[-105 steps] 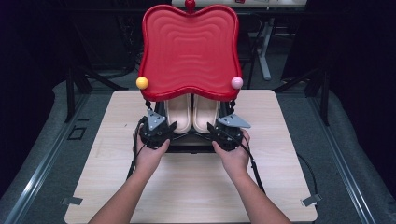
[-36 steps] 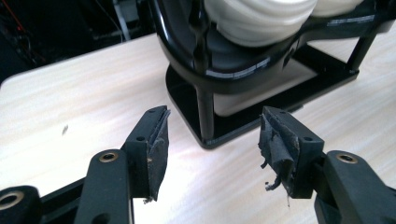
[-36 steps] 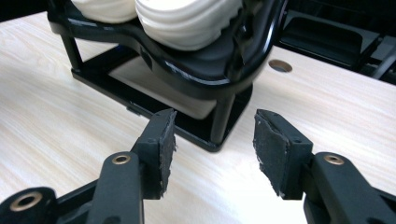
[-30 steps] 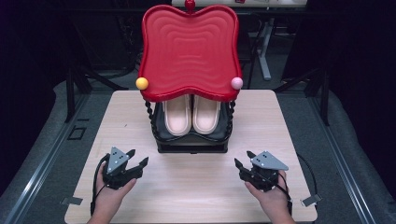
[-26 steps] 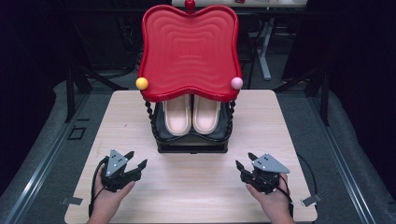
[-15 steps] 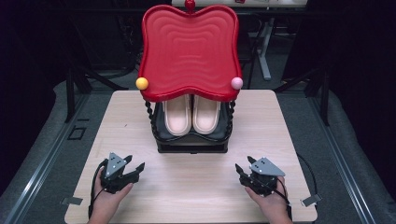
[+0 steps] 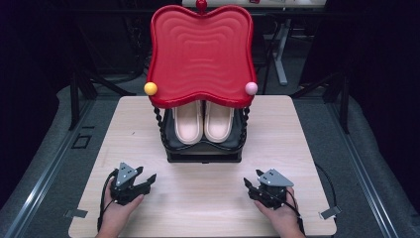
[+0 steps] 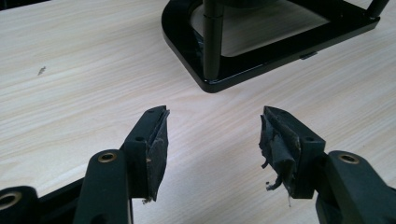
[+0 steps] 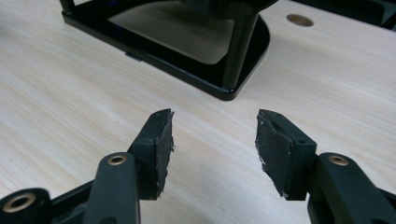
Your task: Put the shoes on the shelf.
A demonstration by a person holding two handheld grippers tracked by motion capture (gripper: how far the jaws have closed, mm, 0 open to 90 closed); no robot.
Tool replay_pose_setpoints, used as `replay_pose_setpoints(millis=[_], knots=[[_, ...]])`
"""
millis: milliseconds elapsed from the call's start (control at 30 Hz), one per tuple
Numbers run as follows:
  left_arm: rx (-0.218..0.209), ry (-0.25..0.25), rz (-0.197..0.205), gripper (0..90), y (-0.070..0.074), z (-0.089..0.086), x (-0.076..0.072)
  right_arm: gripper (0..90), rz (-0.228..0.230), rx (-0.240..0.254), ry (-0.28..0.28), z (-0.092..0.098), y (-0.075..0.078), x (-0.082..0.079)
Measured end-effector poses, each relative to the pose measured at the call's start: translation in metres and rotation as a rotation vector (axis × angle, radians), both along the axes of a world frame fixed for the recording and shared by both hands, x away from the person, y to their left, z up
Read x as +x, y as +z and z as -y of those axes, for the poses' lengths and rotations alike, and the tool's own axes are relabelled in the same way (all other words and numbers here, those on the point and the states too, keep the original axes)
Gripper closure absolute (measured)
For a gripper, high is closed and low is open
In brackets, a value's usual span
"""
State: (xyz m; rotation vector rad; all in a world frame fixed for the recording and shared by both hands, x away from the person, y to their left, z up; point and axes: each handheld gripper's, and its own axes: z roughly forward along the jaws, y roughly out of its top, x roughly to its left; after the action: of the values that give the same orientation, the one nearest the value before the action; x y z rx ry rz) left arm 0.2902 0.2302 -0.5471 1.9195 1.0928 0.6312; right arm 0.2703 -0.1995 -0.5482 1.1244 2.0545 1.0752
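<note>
Both hand-held grippers, left [image 7: 146, 179] and right [image 7: 250, 186], gape near the rack [image 7: 203, 151].

text: none legible | labels: none | brands: none | numbers: 0 readable | signs: none

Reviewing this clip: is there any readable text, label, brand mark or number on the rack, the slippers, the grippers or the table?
None can be read.
Red tray top: ripple ridges, no lettering.
Pale slippers: no visible brand mark.
Black rack base: plain.
Left gripper and right gripper: grey plates carry no legible marking.
Wooden table: wood grain, no print.
A small red and white object at the top edge is too blurred to read.
</note>
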Motion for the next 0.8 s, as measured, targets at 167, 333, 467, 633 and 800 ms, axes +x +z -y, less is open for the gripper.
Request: replay_pose_setpoints(millis=[167, 333, 467, 633, 800], knots=[[-0.013, 0.002, -0.008, 42.3, -0.001, 0.001, 0.0, 45.3, -0.015, 0.015, 0.0, -0.001, -0.003, 0.002], [-0.015, 0.004, -0.007, 42.3, -0.001, 0.0, 0.0, 45.2, -0.021, 0.045, -0.012, 0.003, -0.004, 0.003], [-0.02, 0.007, -0.008, 42.3, -0.001, 0.0, -0.001, 45.2, -0.028, 0.06, -0.023, 0.007, -0.004, 0.004], [-0.02, 0.009, -0.008, 42.3, -0.001, -0.001, 0.0, 45.1, -0.027, 0.073, -0.05, 0.013, -0.004, 0.008], [-0.03, 0.013, -0.009, 42.3, -0.002, -0.003, 0.001, 45.1, -0.04, 0.093, -0.077, 0.021, -0.006, 0.011]])
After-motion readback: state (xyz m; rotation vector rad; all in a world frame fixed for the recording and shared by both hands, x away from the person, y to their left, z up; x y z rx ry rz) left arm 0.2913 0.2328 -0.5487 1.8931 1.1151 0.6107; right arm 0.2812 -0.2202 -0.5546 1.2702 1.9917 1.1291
